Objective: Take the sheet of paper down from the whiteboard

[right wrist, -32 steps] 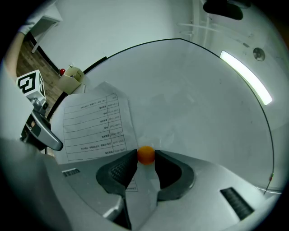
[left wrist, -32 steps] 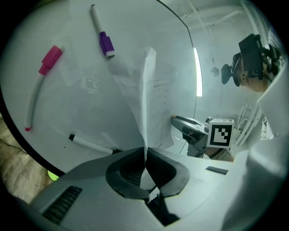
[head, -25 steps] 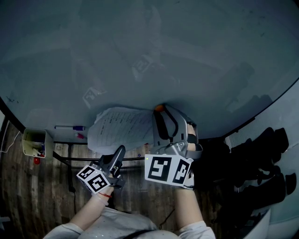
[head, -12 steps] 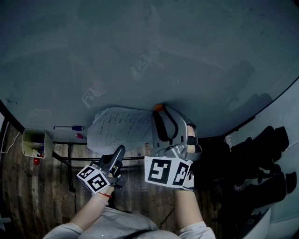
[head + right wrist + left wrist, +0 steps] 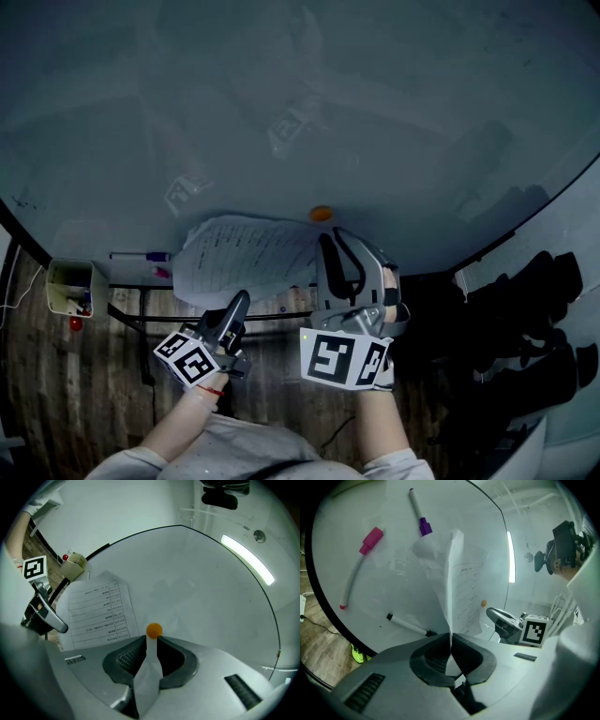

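The printed sheet of paper [image 5: 244, 255] lies against the whiteboard [image 5: 300, 112], bulging and creased. My left gripper [image 5: 241, 302] is shut on its lower edge, and the sheet [image 5: 461, 592] rises straight out of the shut jaws [image 5: 451, 638]. A round orange magnet [image 5: 321, 214] sits on the bare board just past the sheet's upper right corner. My right gripper [image 5: 336, 240] is just below the magnet, apart from it. Its jaws [image 5: 151, 641] are closing, with a narrow gap and nothing gripped. The magnet [image 5: 154, 630] is right ahead of the tips and the sheet [image 5: 96, 611] is to their left.
A purple-capped marker [image 5: 417, 508], a pink-capped one [image 5: 358, 569] and a black-tipped one [image 5: 408, 626] cling to the board beside the sheet. A white pen cup [image 5: 70, 286] hangs at the board's left edge. Dark chairs [image 5: 525, 319] stand to the right, over wooden floor.
The right gripper has drawn back from the orange magnet, which it covered before and which now shows on the board. Its jaws have narrowed. The left gripper and the sheet have not moved.
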The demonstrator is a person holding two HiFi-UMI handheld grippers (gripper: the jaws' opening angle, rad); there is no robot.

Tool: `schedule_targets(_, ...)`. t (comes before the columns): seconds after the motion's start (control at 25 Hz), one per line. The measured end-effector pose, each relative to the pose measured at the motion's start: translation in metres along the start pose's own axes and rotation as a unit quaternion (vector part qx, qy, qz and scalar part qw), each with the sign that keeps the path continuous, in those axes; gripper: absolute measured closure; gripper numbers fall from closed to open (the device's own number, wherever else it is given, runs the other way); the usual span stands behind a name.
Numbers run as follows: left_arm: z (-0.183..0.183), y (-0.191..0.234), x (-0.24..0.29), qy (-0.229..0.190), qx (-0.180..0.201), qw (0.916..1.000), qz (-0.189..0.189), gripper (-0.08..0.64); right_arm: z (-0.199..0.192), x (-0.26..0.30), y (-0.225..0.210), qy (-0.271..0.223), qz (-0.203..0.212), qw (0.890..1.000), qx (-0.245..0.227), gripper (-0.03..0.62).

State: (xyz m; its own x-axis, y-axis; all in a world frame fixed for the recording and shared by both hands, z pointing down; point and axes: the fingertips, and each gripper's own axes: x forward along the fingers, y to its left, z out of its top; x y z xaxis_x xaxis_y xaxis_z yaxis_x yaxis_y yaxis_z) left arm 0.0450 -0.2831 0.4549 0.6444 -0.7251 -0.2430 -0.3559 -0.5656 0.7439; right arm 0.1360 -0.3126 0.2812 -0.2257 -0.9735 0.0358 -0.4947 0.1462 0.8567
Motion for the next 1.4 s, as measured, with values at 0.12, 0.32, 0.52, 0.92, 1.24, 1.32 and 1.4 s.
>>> schedule_targets(0.12, 0.001, 0.001, -0.002, -0.001, 0.000, 1.0000, 0.002, 0.545, -0.008, -0.003, 0.004, 0.010, 0.004, 1.000, 0.013, 0.537)
schedule_targets(0.32, 0.003, 0.000, -0.003, -0.001, 0.001, 1.0000, 0.003, 0.545, -0.020, -0.010, 0.011, 0.027, 0.012, 0.999, 0.027, 0.558)
schedule_targets(0.52, 0.005, 0.003, -0.007, -0.002, 0.000, 1.0000, 0.003, 0.545, -0.029, -0.015, 0.023, 0.043, 0.019, 0.998, 0.040, 0.566)
schedule_targets(0.92, 0.006, 0.002, -0.009, -0.003, -0.002, 1.0000, 0.003, 0.545, -0.051, -0.024, 0.033, 0.068, 0.030, 0.995, 0.069, 0.572)
schedule_targets(1.24, 0.003, 0.005, -0.020, 0.000, -0.008, 1.0000, -0.002, 0.545, -0.070, -0.025, 0.034, 0.089, 0.028, 0.991, 0.100, 0.572)
schedule_targets(1.32, 0.001, 0.003, -0.025, 0.006, -0.005, 0.9999, -0.010, 0.545, -0.073, -0.027, 0.033, 0.093, 0.028, 0.990, 0.103, 0.572)
schedule_targets(1.4, -0.002, -0.002, -0.029, 0.013, 0.000, 0.9997, -0.020, 0.545, -0.075, -0.031, 0.032, 0.097, 0.029, 0.989, 0.105, 0.572)
